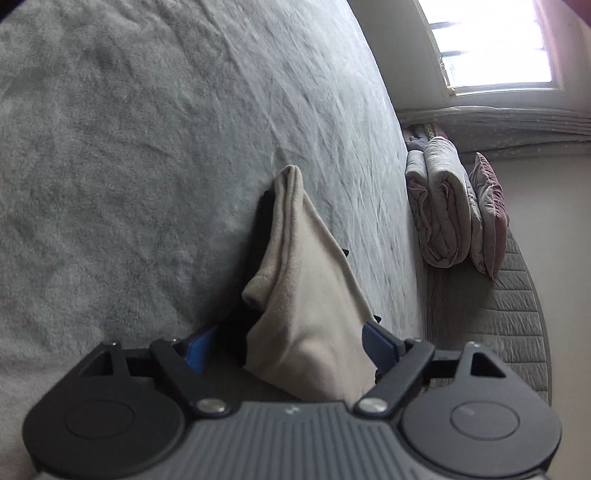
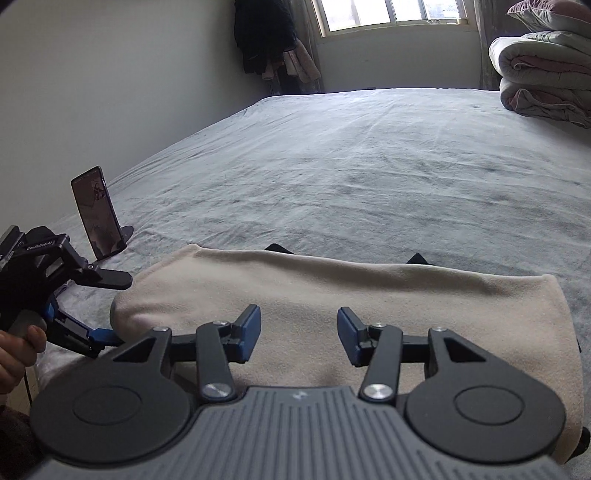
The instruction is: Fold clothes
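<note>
A beige fleece garment [image 2: 332, 295] with a black layer under it lies folded on the grey bed [image 2: 369, 166]. My right gripper [image 2: 299, 332] is open and hovers just above the garment's near part. My left gripper [image 1: 291, 347] has its jaws wide apart around the garment's left end [image 1: 306, 295], with beige cloth bunched between the blue pads [image 1: 376, 343]. In the right wrist view the left gripper [image 2: 107, 338] sits at the garment's left edge, one finger tucked under the cloth.
A phone on a stand [image 2: 98, 214] stands on the bed at the left. Folded quilts and a pillow [image 2: 543, 70] are stacked at the far right of the bed. Dark clothes [image 2: 264, 33] hang in the far corner beside the window [image 2: 391, 14].
</note>
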`<state>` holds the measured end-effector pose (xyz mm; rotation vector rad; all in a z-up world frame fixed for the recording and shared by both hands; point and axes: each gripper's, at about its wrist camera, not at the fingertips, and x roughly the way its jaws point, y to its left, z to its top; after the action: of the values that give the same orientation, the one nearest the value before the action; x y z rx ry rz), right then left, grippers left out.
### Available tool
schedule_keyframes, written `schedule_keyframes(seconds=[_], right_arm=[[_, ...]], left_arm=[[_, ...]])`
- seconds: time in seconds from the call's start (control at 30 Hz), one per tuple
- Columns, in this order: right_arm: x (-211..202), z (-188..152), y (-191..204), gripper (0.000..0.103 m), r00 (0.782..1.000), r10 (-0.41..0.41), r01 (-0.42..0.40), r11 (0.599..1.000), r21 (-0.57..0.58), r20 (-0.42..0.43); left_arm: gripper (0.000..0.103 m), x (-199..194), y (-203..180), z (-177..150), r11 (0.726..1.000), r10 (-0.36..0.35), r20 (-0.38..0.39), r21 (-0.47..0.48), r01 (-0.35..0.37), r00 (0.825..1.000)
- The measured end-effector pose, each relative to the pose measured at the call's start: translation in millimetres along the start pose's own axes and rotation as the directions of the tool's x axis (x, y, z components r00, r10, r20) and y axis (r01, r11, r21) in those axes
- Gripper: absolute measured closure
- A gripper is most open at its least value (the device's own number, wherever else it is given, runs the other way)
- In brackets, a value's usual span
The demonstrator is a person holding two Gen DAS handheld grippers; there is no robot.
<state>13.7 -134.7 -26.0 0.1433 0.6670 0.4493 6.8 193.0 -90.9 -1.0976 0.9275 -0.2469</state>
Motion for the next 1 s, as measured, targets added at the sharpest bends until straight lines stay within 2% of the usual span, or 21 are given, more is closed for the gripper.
schedule_keyframes(seconds=[0.07, 0.1, 0.17, 0.2, 0.23, 0.3, 0.37, 0.43, 0.53, 0.67, 0.73, 0.8, 0.87, 0.9, 0.97, 1.0], right_arm=[[7, 0, 6, 0.055, 1.0, 0.026, -0.026, 1.0, 0.002, -0.013], [11, 0, 10, 0.06, 0.999, 0.039, -0.039, 0.999, 0.002, -0.019], [16, 1, 11, 0.067, 0.999, 0.045, -0.044, 0.999, 0.012, -0.031], [18, 1, 11, 0.07, 0.999, 0.041, -0.04, 0.999, 0.013, -0.033], [19, 1, 11, 0.075, 0.999, 0.036, -0.036, 0.999, 0.014, -0.034], [21, 1, 10, 0.083, 0.999, 0.013, -0.013, 1.0, 0.02, -0.042], [23, 1, 7, 0.085, 0.999, -0.008, 0.01, 0.999, 0.035, -0.05], [25, 2, 5, 0.09, 0.997, -0.029, 0.032, 0.999, 0.041, -0.072], [32, -1, 7, 0.09, 0.992, -0.044, 0.046, 0.999, 0.013, -0.114], [44, -3, 3, 0.091, 0.989, -0.026, 0.027, 1.0, 0.009, -0.149], [43, 0, -9, 0.092, 0.987, 0.016, -0.004, 0.997, 0.077, -0.159], [38, 1, -26, 0.092, 0.985, 0.082, -0.052, 0.98, 0.192, -0.154], [31, 3, -41, 0.089, 0.982, 0.128, -0.083, 0.954, 0.288, -0.139], [27, 4, -48, 0.082, 0.982, 0.137, -0.089, 0.942, 0.324, -0.128], [18, 6, -61, 0.075, 0.982, 0.154, -0.1, 0.913, 0.394, -0.106], [13, 7, -67, 0.067, 0.982, 0.161, -0.106, 0.897, 0.429, -0.094]], left_arm=[[0.02, 2, -6, -10, 1.0, 0.004, 0.087, -0.003, -0.004, 0.996], [0.023, 2, -8, -14, 1.0, 0.012, 0.127, -0.004, -0.011, 0.992], [0.044, 4, -16, -22, 0.998, 0.058, 0.195, 0.007, -0.06, 0.979], [0.067, 5, -19, -25, 0.996, 0.085, 0.222, 0.016, -0.09, 0.971], [0.069, 7, -23, -28, 0.993, 0.105, 0.245, 0.026, -0.115, 0.964], [0.072, 5, -34, -33, 0.99, 0.109, 0.281, 0.051, -0.128, 0.954], [0.073, 2, -47, -37, 0.988, 0.096, 0.319, 0.087, -0.13, 0.943], [0.074, -2, -64, -42, 0.981, 0.057, 0.36, 0.156, -0.12, 0.931], [0.075, -5, -90, -50, 0.962, -0.017, 0.393, 0.256, -0.092, 0.919], [0.075, -5, -116, -61, 0.922, -0.101, 0.393, 0.383, -0.063, 0.914], [0.075, -4, -126, -70, 0.895, -0.138, 0.389, 0.443, -0.054, 0.911], [0.075, -3, -135, -81, 0.862, -0.174, 0.38, 0.504, -0.045, 0.909], [0.075, 1, -145, -90, 0.831, -0.207, 0.363, 0.556, -0.033, 0.908], [0.075, 3, -150, -95, 0.814, -0.223, 0.35, 0.581, -0.024, 0.91], [0.074, 9, -157, -103, 0.787, -0.248, 0.312, 0.616, 0.003, 0.917], [0.074, 14, -160, -106, 0.777, -0.255, 0.284, 0.629, 0.021, 0.924]])
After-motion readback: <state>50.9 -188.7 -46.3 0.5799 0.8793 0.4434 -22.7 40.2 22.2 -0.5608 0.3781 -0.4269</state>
